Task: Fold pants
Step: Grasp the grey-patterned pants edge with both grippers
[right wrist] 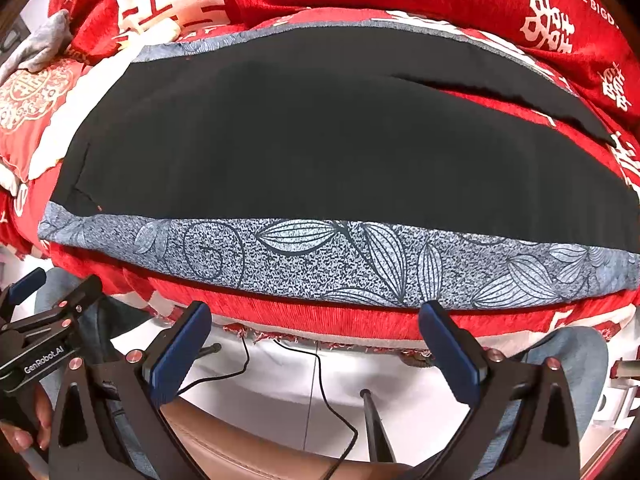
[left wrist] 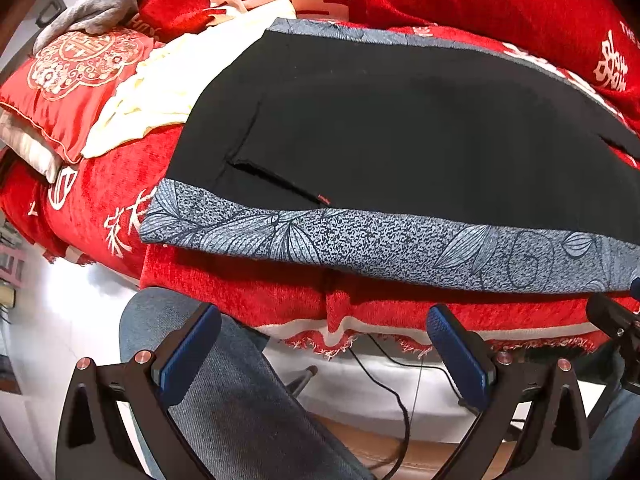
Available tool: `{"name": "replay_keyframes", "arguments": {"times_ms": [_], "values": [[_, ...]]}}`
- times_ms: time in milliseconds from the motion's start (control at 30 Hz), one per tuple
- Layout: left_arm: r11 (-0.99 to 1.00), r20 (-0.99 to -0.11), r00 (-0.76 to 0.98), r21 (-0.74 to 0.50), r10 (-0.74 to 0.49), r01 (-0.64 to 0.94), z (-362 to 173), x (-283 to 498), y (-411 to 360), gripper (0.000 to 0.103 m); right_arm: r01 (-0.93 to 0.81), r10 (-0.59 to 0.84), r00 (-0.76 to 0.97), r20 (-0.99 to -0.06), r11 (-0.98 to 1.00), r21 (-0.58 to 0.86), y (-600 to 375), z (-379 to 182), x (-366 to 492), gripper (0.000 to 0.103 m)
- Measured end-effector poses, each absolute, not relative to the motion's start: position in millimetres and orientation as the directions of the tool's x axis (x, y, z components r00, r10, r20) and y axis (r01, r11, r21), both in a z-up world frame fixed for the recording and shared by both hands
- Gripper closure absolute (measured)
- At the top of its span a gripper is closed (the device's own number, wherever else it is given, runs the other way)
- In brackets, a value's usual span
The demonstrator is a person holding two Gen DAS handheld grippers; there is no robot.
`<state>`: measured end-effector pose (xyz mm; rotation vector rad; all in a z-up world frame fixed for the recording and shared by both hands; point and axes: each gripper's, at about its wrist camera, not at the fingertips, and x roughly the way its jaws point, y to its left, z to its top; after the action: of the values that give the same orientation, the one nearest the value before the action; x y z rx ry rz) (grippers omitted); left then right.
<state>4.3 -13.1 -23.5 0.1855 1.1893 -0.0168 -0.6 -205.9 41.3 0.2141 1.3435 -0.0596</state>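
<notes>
Black pants point(left wrist: 400, 132) lie spread flat on a blue-grey leaf-print cloth point(left wrist: 360, 240), waist end at the left with a pocket slit showing. They also fill the right wrist view point(right wrist: 320, 140) on the same cloth point(right wrist: 320, 264); the legs part at the far right. My left gripper point(left wrist: 324, 340) is open and empty, held back from the cloth's near edge, below the couch front. My right gripper point(right wrist: 316, 336) is open and empty, also short of the near edge. The left gripper's body shows at the left of the right wrist view point(right wrist: 44, 320).
The cloth lies on a red couch cover point(left wrist: 240, 292) with white characters. A red embroidered cushion point(left wrist: 76, 80), a cream cloth point(left wrist: 152, 96) and a grey garment point(left wrist: 96, 4) sit at the far left. Black cables point(right wrist: 320, 380) hang below the couch front. A jeans-clad leg point(left wrist: 224, 392) is near.
</notes>
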Motion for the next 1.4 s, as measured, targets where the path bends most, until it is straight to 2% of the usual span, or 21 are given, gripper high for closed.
{"name": "replay_keyframes", "arguments": {"times_ms": [333,500,600,667,800,933,1067,1267,1400], "values": [[0.987,-0.943,0.325,0.113,0.07,0.116,-34,14,-13,0.0,0.19,0.13,0.192,-0.973,0.967,0.167,-213,28,0,0.0],[0.993,-0.955,0.295,0.048,0.015,0.107,-40,23,-7,0.0,0.212,0.225,0.197,-0.954,0.94,0.266,-222,21,2,0.0],[0.997,-0.956,0.292,0.014,-0.01,0.082,-41,30,3,0.0,0.209,0.377,0.22,-0.9,0.883,0.421,-230,18,3,0.0],[0.998,-0.955,0.296,-0.002,-0.022,0.068,-40,35,8,0.0,0.205,0.509,0.25,-0.824,0.804,0.558,-234,15,4,0.0],[0.998,-0.949,0.312,-0.032,-0.05,0.063,-38,41,16,0.0,0.168,0.648,0.262,-0.715,0.699,0.695,-233,7,7,0.003],[0.991,-0.942,0.305,-0.134,-0.137,0.032,-42,47,33,0.0,0.161,0.8,0.237,-0.551,0.526,0.835,-234,-12,7,0.029],[0.969,-0.932,0.278,-0.247,-0.233,-0.015,-56,53,45,0.0,0.194,0.884,0.203,-0.421,0.385,0.902,-234,-34,8,0.029],[0.929,-0.907,0.26,-0.361,-0.331,-0.076,-72,59,56,0.0,0.278,0.883,0.231,-0.407,0.341,0.898,-242,-63,-2,0.029],[0.917,-0.901,0.266,-0.382,-0.342,-0.112,-74,60,64,0.0,0.3,0.861,0.302,-0.408,0.321,0.898,-259,-67,-12,0.029]]}}
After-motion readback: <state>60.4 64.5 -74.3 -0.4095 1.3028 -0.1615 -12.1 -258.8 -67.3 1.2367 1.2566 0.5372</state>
